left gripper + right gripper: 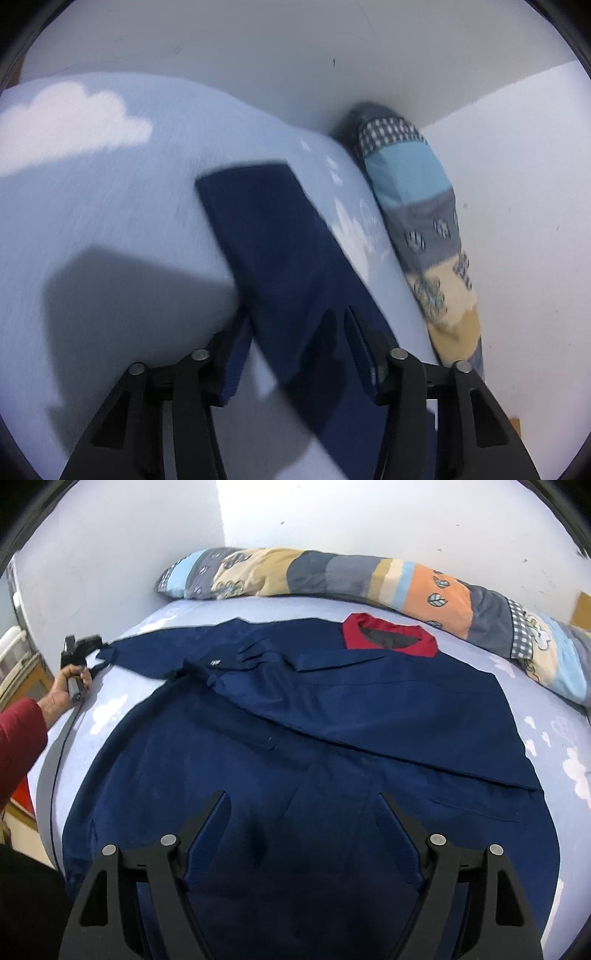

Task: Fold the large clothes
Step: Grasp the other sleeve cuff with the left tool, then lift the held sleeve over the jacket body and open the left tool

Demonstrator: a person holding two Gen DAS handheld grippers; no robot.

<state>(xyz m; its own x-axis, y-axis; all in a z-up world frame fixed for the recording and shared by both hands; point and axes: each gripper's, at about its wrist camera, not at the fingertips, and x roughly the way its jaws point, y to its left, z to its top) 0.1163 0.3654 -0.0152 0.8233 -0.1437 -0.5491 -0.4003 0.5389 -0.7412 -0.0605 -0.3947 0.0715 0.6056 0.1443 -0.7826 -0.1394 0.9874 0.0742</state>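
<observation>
Jaws of the left gripper [295, 354] stood apart around the jacket [295, 738] sleeve [280, 251], unclamped; right gripper [303, 834] gaped above the hem. Sleeve could slip free, bunching on the bed [110, 221].

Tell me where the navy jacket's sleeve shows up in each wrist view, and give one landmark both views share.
Left wrist view: the sleeve runs from centre frame down between the left gripper fingers, cuff pointing up.
Right wrist view: the sleeve stretches toward the left edge, its end at the left gripper.
Shared landmark: the patchwork pillow lying along the white wall.
</observation>
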